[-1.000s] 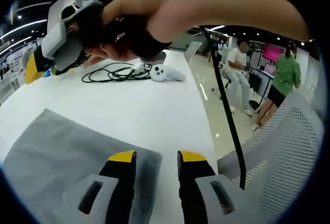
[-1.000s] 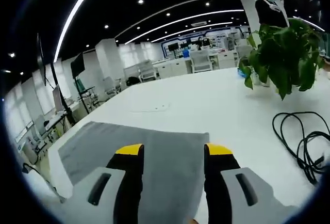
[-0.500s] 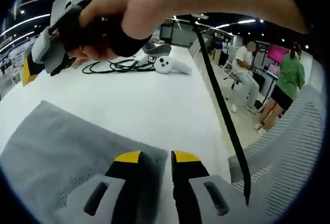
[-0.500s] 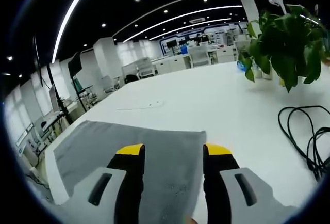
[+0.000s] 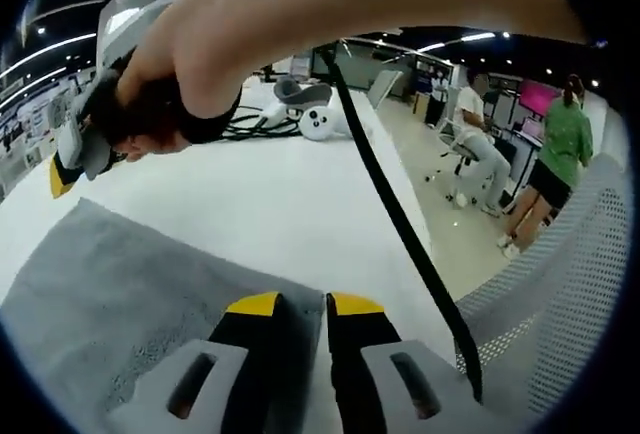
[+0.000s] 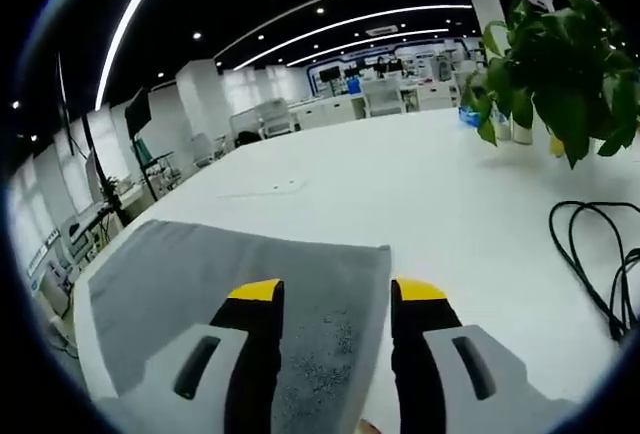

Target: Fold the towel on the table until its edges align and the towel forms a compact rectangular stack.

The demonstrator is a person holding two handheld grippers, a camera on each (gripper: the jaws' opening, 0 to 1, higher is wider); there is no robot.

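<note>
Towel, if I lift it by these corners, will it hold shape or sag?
The grey towel lies flat against the white table, so it will likely droop between the left gripper and right gripper. Its nubby surface suggests a decent grip. It looks thin and probably light.

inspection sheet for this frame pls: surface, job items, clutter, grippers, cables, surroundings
Surface: white table, bare around the towel.
Job's things: grey towel lying flat near the table edge, not yet folded into a stack.
Clutter: white controller at the far end; potted plant.
Grippers: left gripper jaws nearly closed at the towel's corner, grip on the cloth unclear; right gripper jaws apart, astride the towel's edge, above it or on it.
Cables: black cable looped on the table; black strap crossing the left gripper view.
Surroundings: open office; mesh chair; people in the aisle.
</note>
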